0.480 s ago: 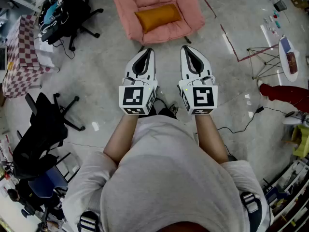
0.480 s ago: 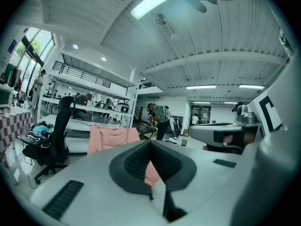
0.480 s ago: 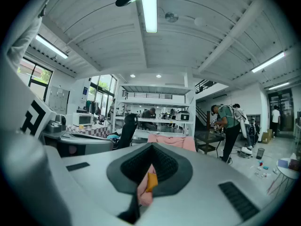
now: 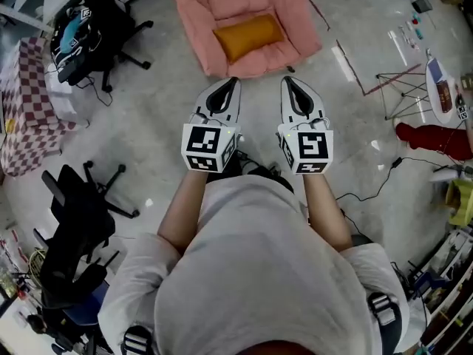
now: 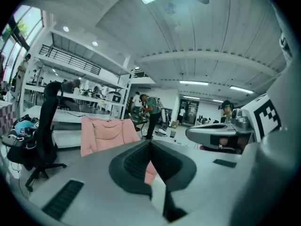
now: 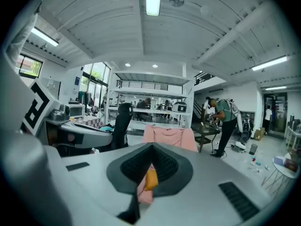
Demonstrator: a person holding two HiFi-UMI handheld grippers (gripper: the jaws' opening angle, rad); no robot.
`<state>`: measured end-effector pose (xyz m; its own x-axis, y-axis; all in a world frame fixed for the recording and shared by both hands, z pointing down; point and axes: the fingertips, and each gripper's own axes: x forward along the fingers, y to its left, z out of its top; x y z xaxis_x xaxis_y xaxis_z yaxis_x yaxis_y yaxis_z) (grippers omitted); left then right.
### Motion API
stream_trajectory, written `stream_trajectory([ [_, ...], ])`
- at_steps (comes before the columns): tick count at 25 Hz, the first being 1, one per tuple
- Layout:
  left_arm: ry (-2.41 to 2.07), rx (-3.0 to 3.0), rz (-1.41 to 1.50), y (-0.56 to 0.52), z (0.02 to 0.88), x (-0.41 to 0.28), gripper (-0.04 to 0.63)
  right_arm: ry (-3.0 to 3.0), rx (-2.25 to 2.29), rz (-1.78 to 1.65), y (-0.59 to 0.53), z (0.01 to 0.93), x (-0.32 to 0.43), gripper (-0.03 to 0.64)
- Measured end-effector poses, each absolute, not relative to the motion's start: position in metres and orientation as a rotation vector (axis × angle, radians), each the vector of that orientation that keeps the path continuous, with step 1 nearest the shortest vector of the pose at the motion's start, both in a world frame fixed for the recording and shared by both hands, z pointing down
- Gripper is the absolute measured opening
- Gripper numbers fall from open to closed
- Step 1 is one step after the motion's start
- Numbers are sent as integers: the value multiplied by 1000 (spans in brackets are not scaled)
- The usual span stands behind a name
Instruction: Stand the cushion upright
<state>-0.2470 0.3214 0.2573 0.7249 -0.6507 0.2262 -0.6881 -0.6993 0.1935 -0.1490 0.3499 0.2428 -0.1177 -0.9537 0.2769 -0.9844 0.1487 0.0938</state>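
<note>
An orange cushion [image 4: 249,37] lies flat on the seat of a pink padded chair [image 4: 222,6] at the top of the head view. My left gripper [image 4: 228,81] and right gripper [image 4: 287,80] are held side by side in front of my body, short of the chair and pointing at it. Both are shut with nothing between the jaws. In the right gripper view a sliver of the cushion [image 6: 151,179] shows through the slit below the shut right gripper [image 6: 151,147], under the chair [image 6: 169,136]. The left gripper view shows only the chair [image 5: 106,133] beyond the shut left gripper [image 5: 150,142].
Black office chairs [image 4: 77,213] [image 4: 103,13] and a checkered cloth [image 4: 26,102] stand at the left. A wire-frame stand [image 4: 403,91], a red object [image 4: 436,139] and a floor cable [image 4: 369,191] lie at the right. A person in a green top [image 6: 225,119] works at a table behind the chair.
The pink chair and cushion sit slightly lower and closer in the head view. Both grippers keep their pose side by side and stay shut.
</note>
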Motion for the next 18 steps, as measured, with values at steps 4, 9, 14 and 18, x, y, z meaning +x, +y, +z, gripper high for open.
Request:
stream_trajectory([
  [4, -977, 2690, 259, 299, 260, -251, 15, -2112, 1913, 251, 337, 251, -153, 8],
  [9, -903, 2700, 302, 275, 268, -240, 14, -2068, 1917, 307, 320, 265, -152, 8],
  [14, -869, 2693, 364, 235, 276, -210, 14, -2068, 1893, 374, 279, 278, -125, 8],
  [18, -861, 2683, 421, 206, 275, -190, 15, -2088, 1875, 424, 251, 284, -106, 8],
])
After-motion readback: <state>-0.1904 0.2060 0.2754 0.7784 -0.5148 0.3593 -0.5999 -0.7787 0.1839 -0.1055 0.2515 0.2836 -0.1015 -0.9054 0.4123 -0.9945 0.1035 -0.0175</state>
